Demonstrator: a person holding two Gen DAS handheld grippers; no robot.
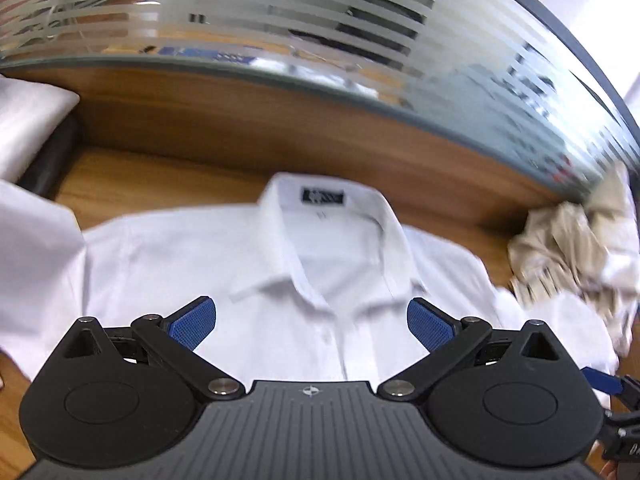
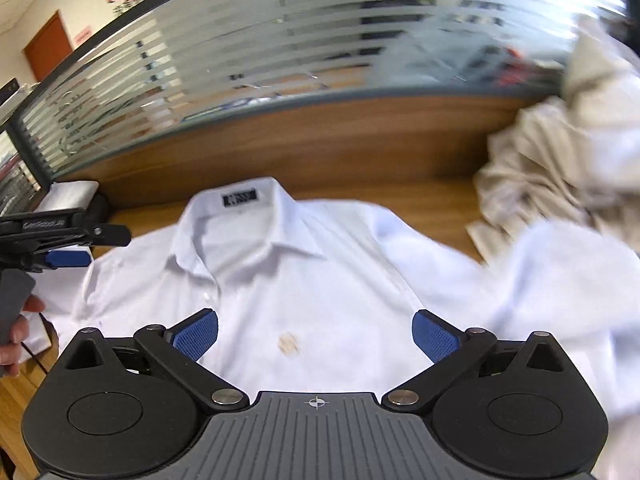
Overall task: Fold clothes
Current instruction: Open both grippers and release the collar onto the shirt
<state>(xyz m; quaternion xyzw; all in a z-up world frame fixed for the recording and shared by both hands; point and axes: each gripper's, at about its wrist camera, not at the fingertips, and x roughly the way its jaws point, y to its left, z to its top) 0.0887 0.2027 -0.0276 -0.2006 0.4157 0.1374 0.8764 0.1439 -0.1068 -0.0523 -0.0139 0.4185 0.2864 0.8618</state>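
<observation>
Both sets of blue fingers [image 1: 192, 326] spread wide, holding nothing, left gripper [image 1: 312, 326] and right gripper [image 2: 316, 334] hovering over the white shirt [image 1: 280, 280], which lies face-up, collar away, flat on the bench [image 1: 160, 184]. Sleeves look spread, so next likely calls for pinching a side or sleeve edge. Crumpled beige cloth [image 2: 540, 168] crowds the right sleeve; folded white pile [image 1: 28, 120] sits left.

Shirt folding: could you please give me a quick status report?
Left gripper and right gripper open, empty, above shirt. Shirt flat, collar up, unfolded. Beige clothes crumpled at right sleeve.
</observation>
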